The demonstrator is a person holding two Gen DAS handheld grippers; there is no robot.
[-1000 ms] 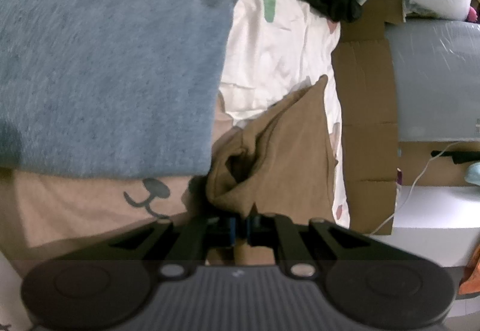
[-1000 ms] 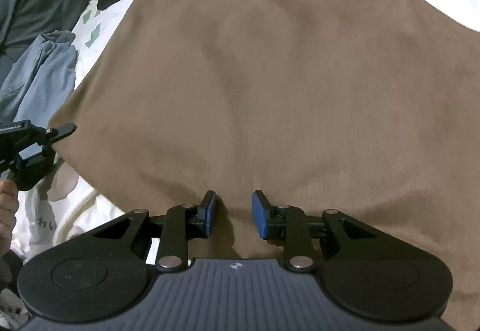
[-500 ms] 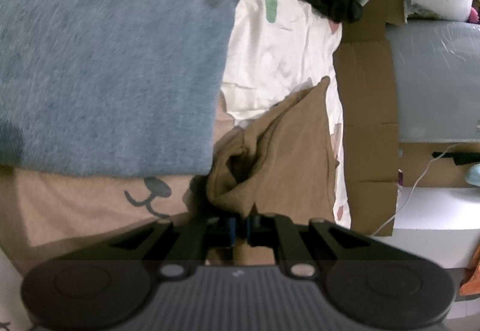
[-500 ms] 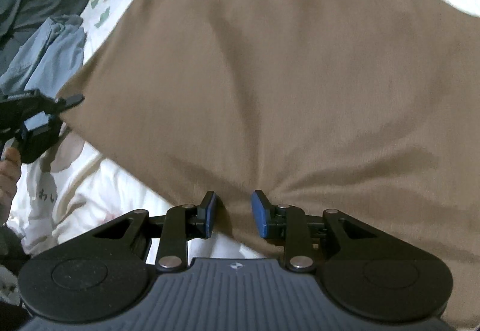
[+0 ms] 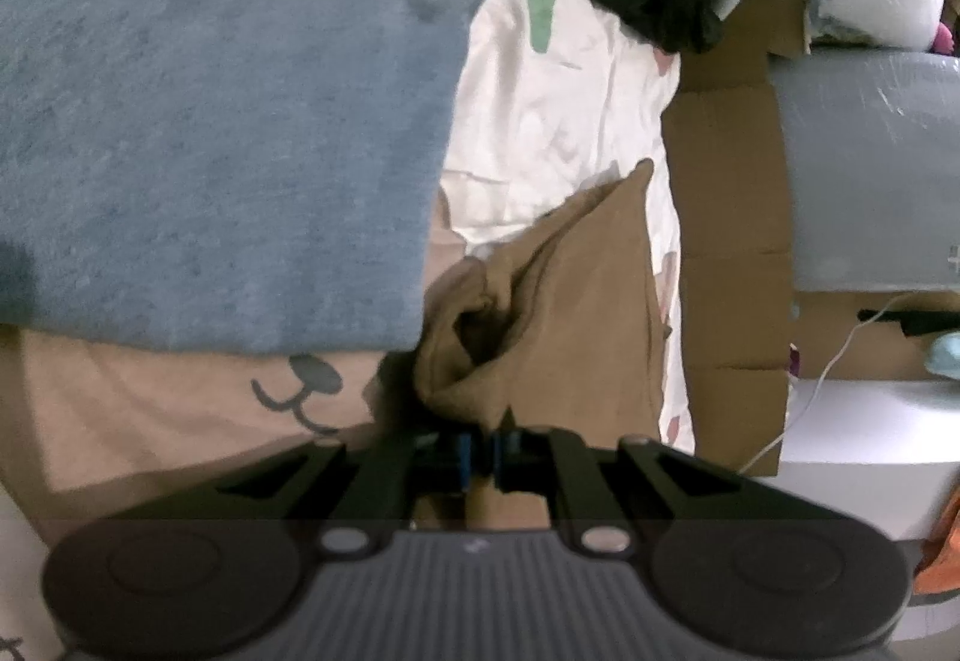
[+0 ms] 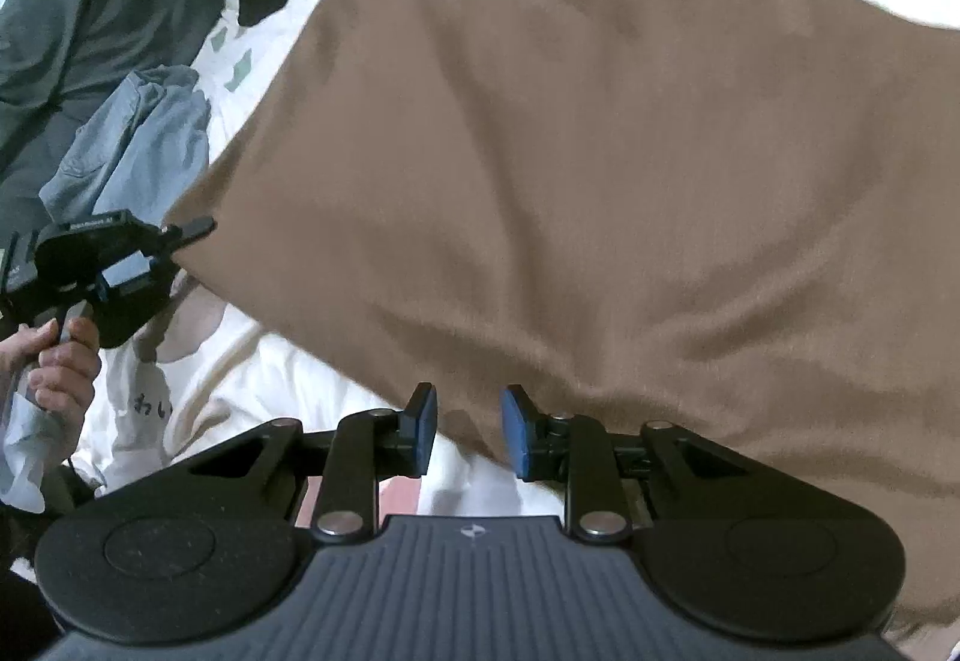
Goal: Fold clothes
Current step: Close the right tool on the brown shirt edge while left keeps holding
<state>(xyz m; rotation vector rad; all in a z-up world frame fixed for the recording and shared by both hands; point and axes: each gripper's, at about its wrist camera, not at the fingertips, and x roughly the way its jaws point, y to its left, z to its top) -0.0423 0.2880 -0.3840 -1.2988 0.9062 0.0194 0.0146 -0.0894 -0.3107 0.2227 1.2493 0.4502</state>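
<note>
The soft brown knit garment [image 6: 600,169] lies spread over the white patterned bedsheet [image 6: 252,379], one corner lifted off it. The left gripper [image 5: 480,448] is pressed together on that bunched corner, while the right gripper [image 6: 465,430] sits spread at the near hem, gripping nothing. Judged step: a fold in hand; the next move calls for the right gripper to pinch the hem.

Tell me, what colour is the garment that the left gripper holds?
Brown, plain. The garment shows best in the right wrist view; the left gripper pinches its corner.
</note>
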